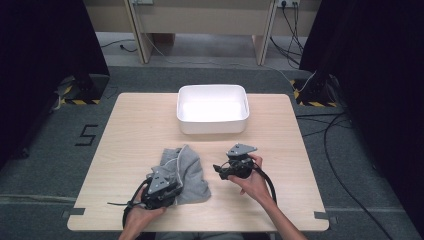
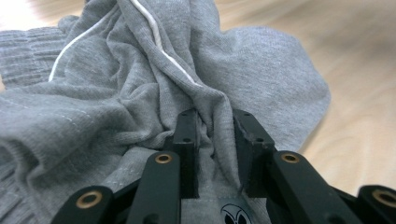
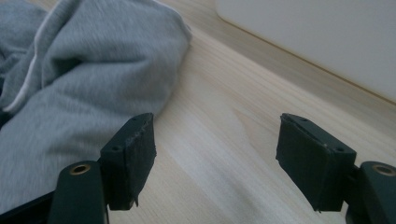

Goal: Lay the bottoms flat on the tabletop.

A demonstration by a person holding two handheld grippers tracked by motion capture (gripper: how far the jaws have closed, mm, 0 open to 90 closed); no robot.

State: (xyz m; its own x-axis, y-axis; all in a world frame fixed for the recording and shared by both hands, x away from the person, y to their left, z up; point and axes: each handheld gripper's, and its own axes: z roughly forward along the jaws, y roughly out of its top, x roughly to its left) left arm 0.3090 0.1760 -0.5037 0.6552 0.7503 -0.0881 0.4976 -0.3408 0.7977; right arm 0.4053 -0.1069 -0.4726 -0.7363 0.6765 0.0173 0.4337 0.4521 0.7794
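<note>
L tool (image 2: 212, 135) pinches grey garment (image 2: 140, 93); R tool (image 3: 215, 154) open beside it.

In front of you is a pale wood-grain surface (image 1: 130, 135), rectangular, with small grey tabs at its two near corners. A white, shallow rectangular tub (image 1: 213, 108) sits on it at the far edge, near the middle. Closer to you, left of centre, a crumpled grey garment (image 1: 185, 172) with a thin white stripe lies directly on the wood, bunched into folds. The tub and the garment are apart, with bare wood between them. The surface stands on a dark grey carpeted floor (image 1: 45, 165).
</note>
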